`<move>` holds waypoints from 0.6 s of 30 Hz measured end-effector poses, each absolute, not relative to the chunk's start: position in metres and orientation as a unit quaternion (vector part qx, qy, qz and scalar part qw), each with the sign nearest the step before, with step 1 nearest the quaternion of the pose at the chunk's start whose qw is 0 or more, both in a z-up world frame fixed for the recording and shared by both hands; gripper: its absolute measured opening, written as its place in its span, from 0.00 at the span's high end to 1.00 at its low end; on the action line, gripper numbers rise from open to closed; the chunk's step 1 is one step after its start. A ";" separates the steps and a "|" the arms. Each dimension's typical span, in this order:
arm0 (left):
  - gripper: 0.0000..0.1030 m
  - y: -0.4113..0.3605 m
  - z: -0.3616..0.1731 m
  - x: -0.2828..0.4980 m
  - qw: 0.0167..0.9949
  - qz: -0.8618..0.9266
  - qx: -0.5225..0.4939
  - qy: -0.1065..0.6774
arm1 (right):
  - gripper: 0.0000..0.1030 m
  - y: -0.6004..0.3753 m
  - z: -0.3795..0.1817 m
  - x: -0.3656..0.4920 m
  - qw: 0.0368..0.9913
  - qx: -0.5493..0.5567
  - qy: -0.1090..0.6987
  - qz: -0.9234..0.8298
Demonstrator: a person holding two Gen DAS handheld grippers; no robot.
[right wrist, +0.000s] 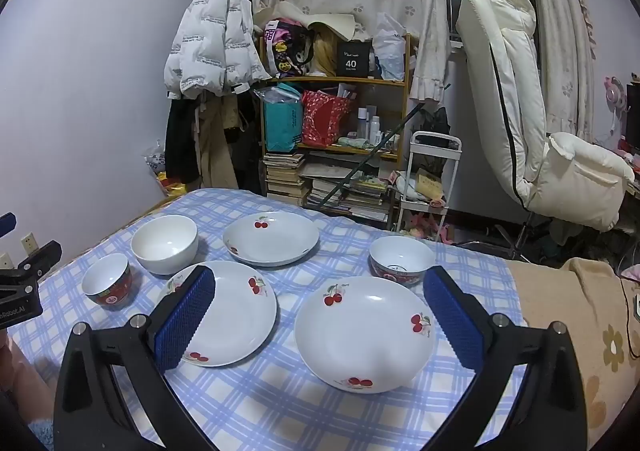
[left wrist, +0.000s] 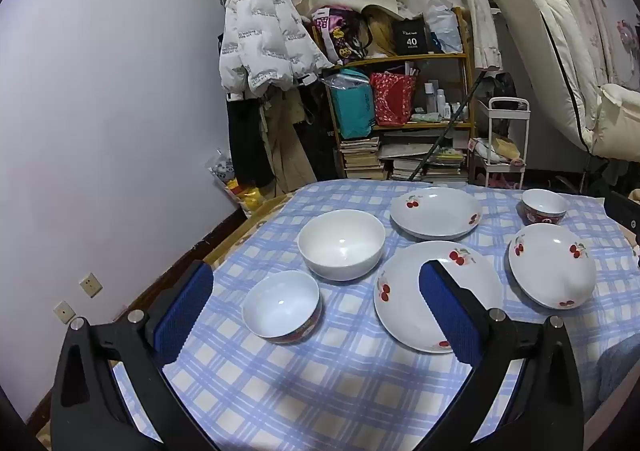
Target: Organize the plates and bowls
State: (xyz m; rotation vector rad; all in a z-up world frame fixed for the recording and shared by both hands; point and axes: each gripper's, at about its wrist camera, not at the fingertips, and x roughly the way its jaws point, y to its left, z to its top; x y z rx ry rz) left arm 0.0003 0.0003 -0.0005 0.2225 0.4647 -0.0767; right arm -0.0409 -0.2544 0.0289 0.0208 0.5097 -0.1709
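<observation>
Three white cherry-print plates lie on the blue checked cloth: a near middle plate (left wrist: 408,291) (right wrist: 240,311), a far plate (left wrist: 436,213) (right wrist: 272,237) and a right plate (left wrist: 552,265) (right wrist: 364,331). A large white bowl (left wrist: 342,243) (right wrist: 165,243) stands at the left. A small red-sided bowl (left wrist: 282,305) (right wrist: 107,285) is near the left edge, another (left wrist: 544,207) (right wrist: 400,261) at the far right. My left gripper (left wrist: 316,275) is open and empty above the small bowl and middle plate. My right gripper (right wrist: 320,283) is open and empty above the right plate.
The table's left edge (left wrist: 224,251) runs along a white wall. Behind the table stand a cluttered wooden shelf (right wrist: 336,123), a hanging white jacket (right wrist: 212,47), a small white cart (right wrist: 432,179) and a cream recliner chair (right wrist: 520,111). A beige blanket (right wrist: 580,315) lies at the right.
</observation>
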 end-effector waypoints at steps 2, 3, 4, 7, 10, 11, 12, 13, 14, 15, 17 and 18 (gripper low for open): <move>0.02 0.003 0.000 0.004 0.965 -0.041 0.095 0.239 | 0.00 -0.255 0.028 -0.040 0.964 0.011 0.250 -0.085; 0.02 0.002 0.000 0.005 0.964 -0.041 0.098 0.242 | 0.00 -0.255 0.028 -0.040 0.964 0.011 0.251 -0.085; 0.02 -0.002 -0.002 0.006 0.964 -0.039 0.108 0.242 | 0.00 -0.255 0.028 -0.040 0.964 0.011 0.251 -0.085; 0.02 0.000 -0.005 0.003 0.966 -0.041 0.108 0.231 | 0.00 -0.255 0.028 -0.041 0.965 0.010 0.249 -0.085; 0.02 -0.006 -0.006 0.000 0.966 -0.041 0.116 0.229 | 0.00 -0.253 0.030 -0.046 0.965 0.009 0.247 -0.085; 0.02 -0.006 -0.006 0.000 0.966 -0.041 0.117 0.229 | 0.00 -0.253 0.031 -0.048 0.965 0.009 0.246 -0.085; 0.02 -0.006 -0.005 0.000 0.965 -0.040 0.117 0.229 | 0.00 -0.252 0.031 -0.051 0.966 0.009 0.246 -0.085; 0.02 -0.006 -0.005 0.000 0.965 -0.040 0.117 0.230 | 0.00 -0.251 0.032 -0.053 0.966 0.008 0.246 -0.085; 0.02 -0.007 -0.005 0.000 0.965 -0.040 0.117 0.230 | 0.00 -0.252 0.031 -0.049 0.965 0.010 0.250 -0.085; 0.02 -0.006 -0.005 0.000 0.965 -0.040 0.117 0.230 | 0.00 -0.255 0.028 -0.040 0.963 0.012 0.255 -0.084; 0.02 -0.007 -0.006 0.000 0.966 -0.039 0.117 0.229 | 0.00 -0.255 0.028 -0.041 0.963 0.012 0.255 -0.085; 0.02 -0.007 -0.006 -0.001 0.966 -0.039 0.117 0.229 | 0.00 -0.255 0.029 -0.042 0.963 0.012 0.255 -0.085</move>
